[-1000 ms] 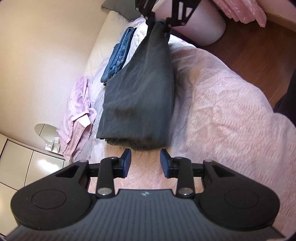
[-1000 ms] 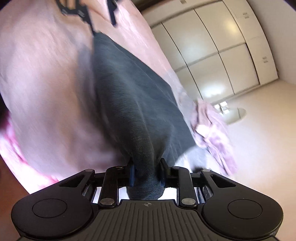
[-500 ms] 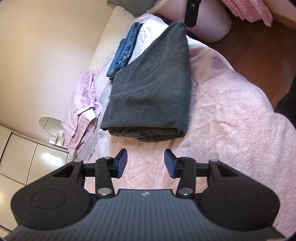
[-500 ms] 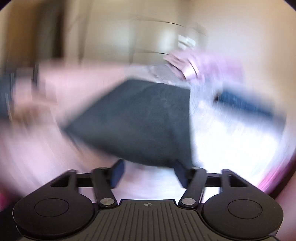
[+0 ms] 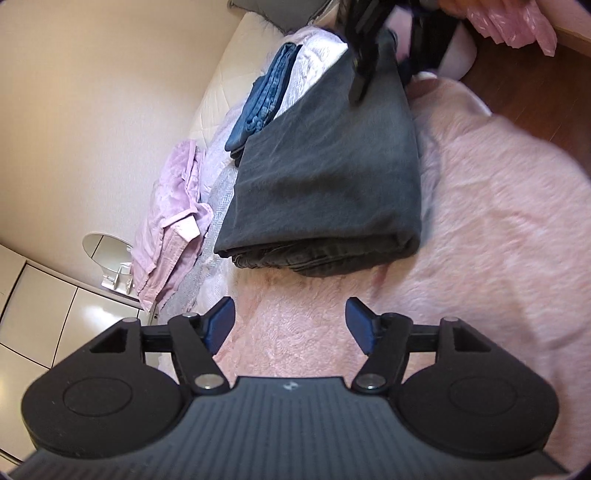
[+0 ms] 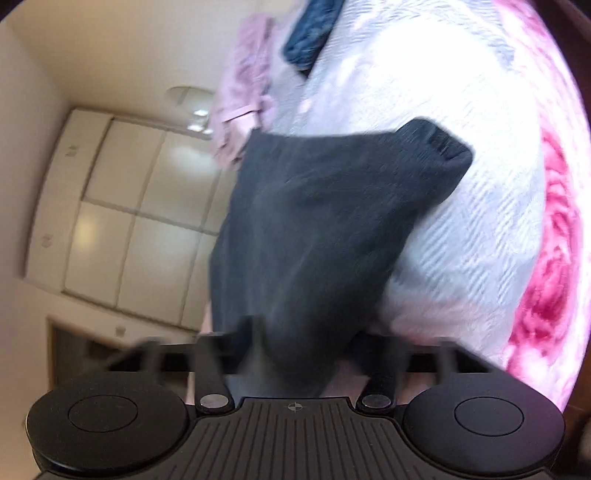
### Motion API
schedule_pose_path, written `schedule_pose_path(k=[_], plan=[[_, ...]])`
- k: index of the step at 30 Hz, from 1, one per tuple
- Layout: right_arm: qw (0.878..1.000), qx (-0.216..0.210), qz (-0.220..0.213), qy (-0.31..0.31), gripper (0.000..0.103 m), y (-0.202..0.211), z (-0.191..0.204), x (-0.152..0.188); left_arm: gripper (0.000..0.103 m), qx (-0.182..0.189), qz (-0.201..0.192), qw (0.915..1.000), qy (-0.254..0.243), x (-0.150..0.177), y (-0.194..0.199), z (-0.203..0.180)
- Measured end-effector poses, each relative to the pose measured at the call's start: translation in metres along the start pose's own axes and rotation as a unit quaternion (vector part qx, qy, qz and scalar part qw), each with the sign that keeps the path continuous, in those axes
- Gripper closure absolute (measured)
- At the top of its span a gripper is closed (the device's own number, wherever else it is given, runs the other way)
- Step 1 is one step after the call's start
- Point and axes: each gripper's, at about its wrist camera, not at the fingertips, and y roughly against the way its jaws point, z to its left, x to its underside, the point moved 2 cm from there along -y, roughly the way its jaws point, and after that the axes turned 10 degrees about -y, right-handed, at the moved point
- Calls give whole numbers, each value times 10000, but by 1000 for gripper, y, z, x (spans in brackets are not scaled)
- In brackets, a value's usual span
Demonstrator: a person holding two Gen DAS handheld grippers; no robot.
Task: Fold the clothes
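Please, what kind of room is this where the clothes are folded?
Most likely a bedroom in a home. The folded dark garment lies on a bed covered with a fluffy pink blanket, a pillow sits at its far end, and white built-in closet doors line the wall.

The left wrist camera looked forward along its gripper (image 5: 290,325) from low above the pink blanket (image 5: 480,229) of the bed, facing the far end of the bed. The folded dark garment (image 5: 328,177) lay near, just ahead of the fingertips, and its far edge was well away. The right wrist camera looked from the opposite end, very near the same garment (image 6: 314,229), which filled the middle of that blurred view up to the gripper (image 6: 303,350). Both views shared the garment, the blue jeans (image 5: 266,92) (image 6: 310,37), the lilac cloth (image 5: 170,221) (image 6: 247,88) at the bed's edge, and the white cabinet doors (image 5: 44,314) (image 6: 122,221).
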Motion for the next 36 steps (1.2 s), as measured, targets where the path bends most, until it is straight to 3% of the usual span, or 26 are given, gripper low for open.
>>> schedule_pose_path(k=[5, 9, 12, 19, 26, 33, 36], plan=[[9976, 31, 173, 665, 73, 19, 49, -31, 38, -64, -81, 9999, 35, -9, -16, 4], [9911, -72, -242, 1306, 73, 58, 81, -75, 35, -85, -225, 9996, 113, -30, -23, 6], [9916, -11, -462, 1212, 74, 75, 75, -100, 35, -45, -354, 9993, 104, -47, -22, 3], [9966, 92, -320, 748, 74, 81, 23, -90, 31, 56, -571, 9983, -61, -81, -12, -4], [9972, 19, -278, 689, 73, 83, 10, -103, 30, 165, -718, 9973, 42, -106, -10, -3], [9980, -66, -119, 616, 51, 81, -10, -100, 28, 213, -802, 9965, 41, -112, -12, -7], [9989, -159, -156, 424, 50, 75, -25, -93, 27, 202, -770, 9968, 0, -106, -14, -8]])
